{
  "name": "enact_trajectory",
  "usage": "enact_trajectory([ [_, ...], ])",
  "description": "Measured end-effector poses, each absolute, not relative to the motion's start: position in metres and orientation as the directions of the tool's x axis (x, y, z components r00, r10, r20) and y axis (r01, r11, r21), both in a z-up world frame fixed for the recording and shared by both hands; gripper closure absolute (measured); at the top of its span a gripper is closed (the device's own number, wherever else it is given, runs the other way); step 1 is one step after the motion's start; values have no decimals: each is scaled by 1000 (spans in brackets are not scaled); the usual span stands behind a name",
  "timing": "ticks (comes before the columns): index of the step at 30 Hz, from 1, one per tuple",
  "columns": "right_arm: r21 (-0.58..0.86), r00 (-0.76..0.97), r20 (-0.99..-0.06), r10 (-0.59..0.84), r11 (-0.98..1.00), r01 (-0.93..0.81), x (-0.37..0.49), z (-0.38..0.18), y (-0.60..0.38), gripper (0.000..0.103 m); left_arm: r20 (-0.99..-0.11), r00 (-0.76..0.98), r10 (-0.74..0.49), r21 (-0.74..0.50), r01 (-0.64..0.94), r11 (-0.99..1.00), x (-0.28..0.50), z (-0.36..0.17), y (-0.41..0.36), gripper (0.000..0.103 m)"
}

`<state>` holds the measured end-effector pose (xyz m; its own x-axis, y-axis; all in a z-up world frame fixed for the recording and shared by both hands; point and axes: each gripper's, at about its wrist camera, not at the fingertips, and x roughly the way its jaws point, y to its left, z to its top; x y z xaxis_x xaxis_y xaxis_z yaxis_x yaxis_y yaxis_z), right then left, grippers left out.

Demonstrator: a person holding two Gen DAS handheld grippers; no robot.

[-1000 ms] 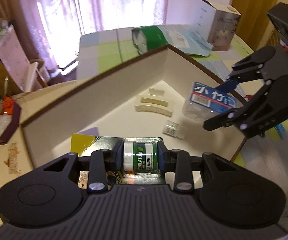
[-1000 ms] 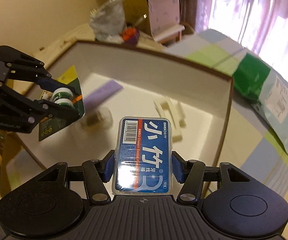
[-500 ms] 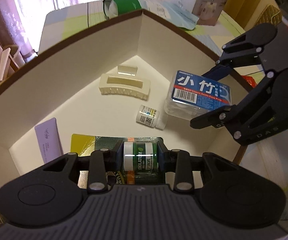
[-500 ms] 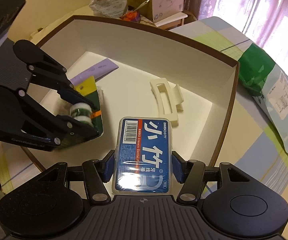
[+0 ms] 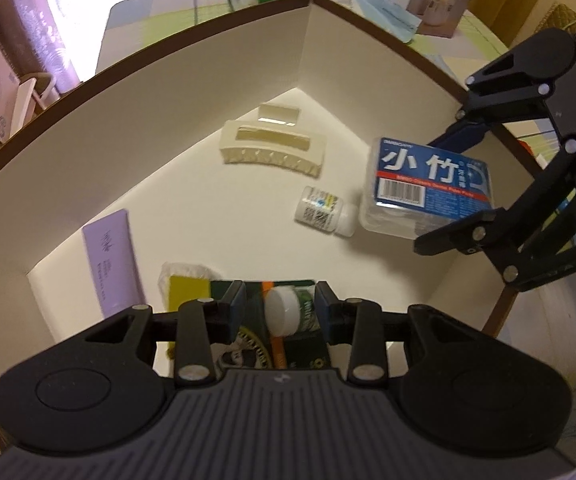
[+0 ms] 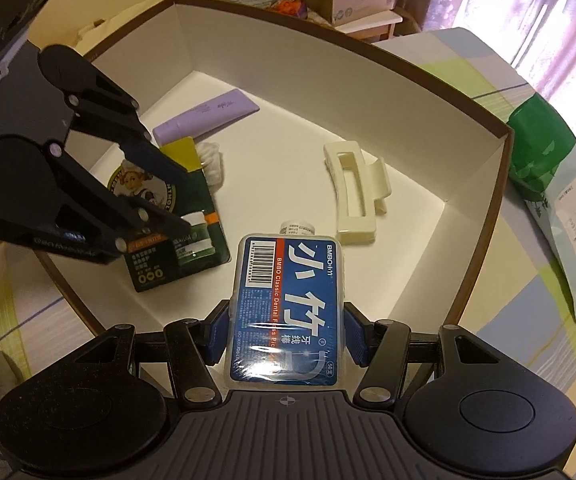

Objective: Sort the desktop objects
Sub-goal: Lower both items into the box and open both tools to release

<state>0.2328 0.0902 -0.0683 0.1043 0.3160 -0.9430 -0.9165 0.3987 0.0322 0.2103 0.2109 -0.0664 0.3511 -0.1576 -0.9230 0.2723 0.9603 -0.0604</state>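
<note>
A dark green carded salve jar pack lies on the floor of the white, brown-rimmed box, its jar tipped cap-up. My left gripper straddles it, and a gap shows between the left pad and the jar. In the right wrist view the pack sits just below the left gripper. My right gripper is shut on a blue-labelled dental floss box. It holds the floss box over the box floor near the right wall.
On the box floor lie a cream hair claw, a small white bottle, a lilac tube and a white cotton wad. A green-and-white pouch and a carton sit outside on the checked cloth.
The left gripper has come down to the box floor, and the salve pack has tilted and sits loose between the pads. The right gripper has carried the floss box lower inside the box.
</note>
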Motion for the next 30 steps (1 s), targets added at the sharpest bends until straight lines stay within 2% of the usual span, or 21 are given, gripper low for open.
enact_trajectory([
  [10,-18,90,-978,188,352,-936,234,-75,107,42,-928,359,-103,-25,216,976,201,-61,228,67],
  [11,-23,88,-981,174,347,-938,235,-75,109,37,-928,359,-98,-22,210,977,200,-61,230,66],
  [13,-51,114,-979,168,341,-939,236,-74,111,15,-930,359,-82,-11,195,981,198,-61,233,62],
  [14,-59,123,-978,169,340,-939,237,-73,112,13,-930,360,-73,-4,188,982,197,-60,235,61],
  [24,-29,89,-982,164,337,-941,237,-72,107,13,-926,376,-29,21,128,992,186,-51,246,39],
  [30,-37,107,-978,179,358,-933,232,-65,99,13,-924,382,-3,39,101,994,180,-45,244,32],
])
